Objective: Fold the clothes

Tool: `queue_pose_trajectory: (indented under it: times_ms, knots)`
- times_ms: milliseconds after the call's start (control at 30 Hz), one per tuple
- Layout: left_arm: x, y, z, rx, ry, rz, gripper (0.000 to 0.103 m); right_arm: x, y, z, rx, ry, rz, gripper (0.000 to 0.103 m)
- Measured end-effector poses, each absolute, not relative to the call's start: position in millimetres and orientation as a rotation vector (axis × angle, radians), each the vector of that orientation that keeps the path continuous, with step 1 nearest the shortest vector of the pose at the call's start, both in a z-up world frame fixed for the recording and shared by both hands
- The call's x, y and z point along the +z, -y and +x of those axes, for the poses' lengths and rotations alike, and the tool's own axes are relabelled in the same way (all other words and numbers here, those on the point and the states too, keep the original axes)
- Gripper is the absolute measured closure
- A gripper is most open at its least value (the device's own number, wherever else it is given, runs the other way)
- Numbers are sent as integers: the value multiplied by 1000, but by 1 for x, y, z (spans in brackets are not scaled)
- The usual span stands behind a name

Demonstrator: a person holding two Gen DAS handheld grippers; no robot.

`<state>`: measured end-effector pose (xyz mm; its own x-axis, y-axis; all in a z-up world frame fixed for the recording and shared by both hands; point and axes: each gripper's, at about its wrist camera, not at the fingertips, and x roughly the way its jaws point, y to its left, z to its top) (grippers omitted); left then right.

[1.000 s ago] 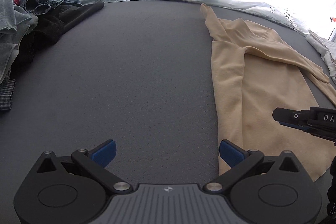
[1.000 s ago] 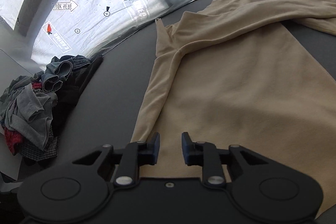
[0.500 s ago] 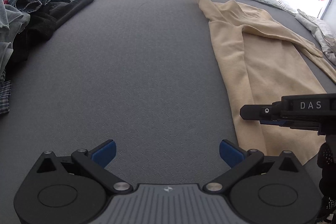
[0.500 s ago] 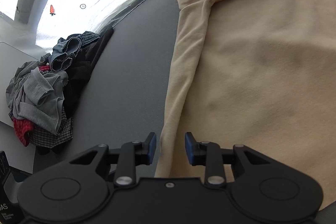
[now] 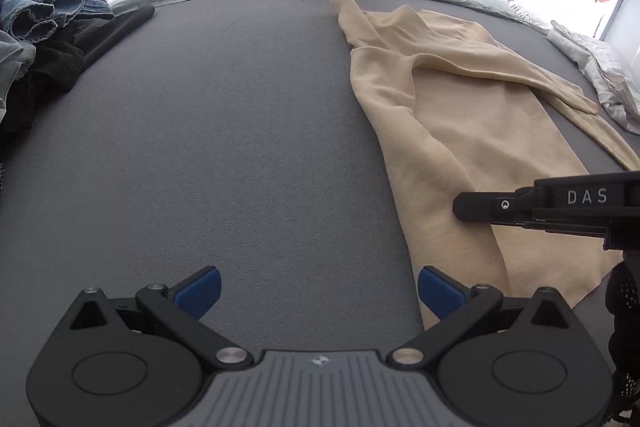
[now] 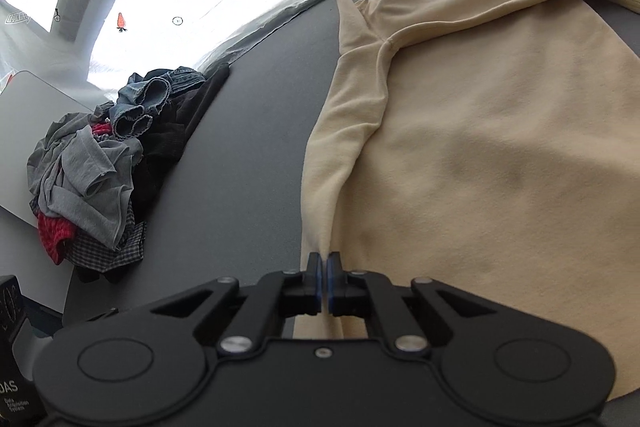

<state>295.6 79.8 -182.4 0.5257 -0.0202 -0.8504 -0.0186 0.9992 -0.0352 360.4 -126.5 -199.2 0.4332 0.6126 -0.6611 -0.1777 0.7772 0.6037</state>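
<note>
Grey desk stretching ahead of both tools. Cream long-sleeved garment spread flat ahead and to the right of the right tool, one sleeve folded along its left edge, another crossing the far part. Heap of unfolded clothes, denim, grey, red and checked, well off to the left at the desk's far corner. Right tool just pressed together, pinching the garment's near left edge in a raised ridge. Left tool spread wide over bare desk, its right pad just beside that same edge, gripping nothing.
</note>
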Motion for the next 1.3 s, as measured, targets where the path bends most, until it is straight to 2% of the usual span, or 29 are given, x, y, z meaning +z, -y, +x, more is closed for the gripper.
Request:
queue_pose_trajectory:
  times_ms: [333,533,800,867,933,1000,1300]
  knots:
    - [-197,-30,300,22,-1061,-2,0,-206,163,370,508,-1032,410,100]
    - [-213,-22,299,76,-1112,31,0,-219,159,379,527,-1079,304,100]
    - [-225,-23,301,113,-1145,9,0,-214,146,379,589,-1041,127,99]
    - [-225,-23,303,113,-1145,7,0,-212,148,381,589,-1038,126,94]
    - [-224,-24,305,114,-1144,5,0,-209,154,383,570,-1023,134,77]
    - [-221,-28,311,122,-1131,-5,0,-204,163,386,536,-996,149,68]
    - [-209,-75,359,213,-1062,-231,0,-194,237,415,273,-917,242,68]
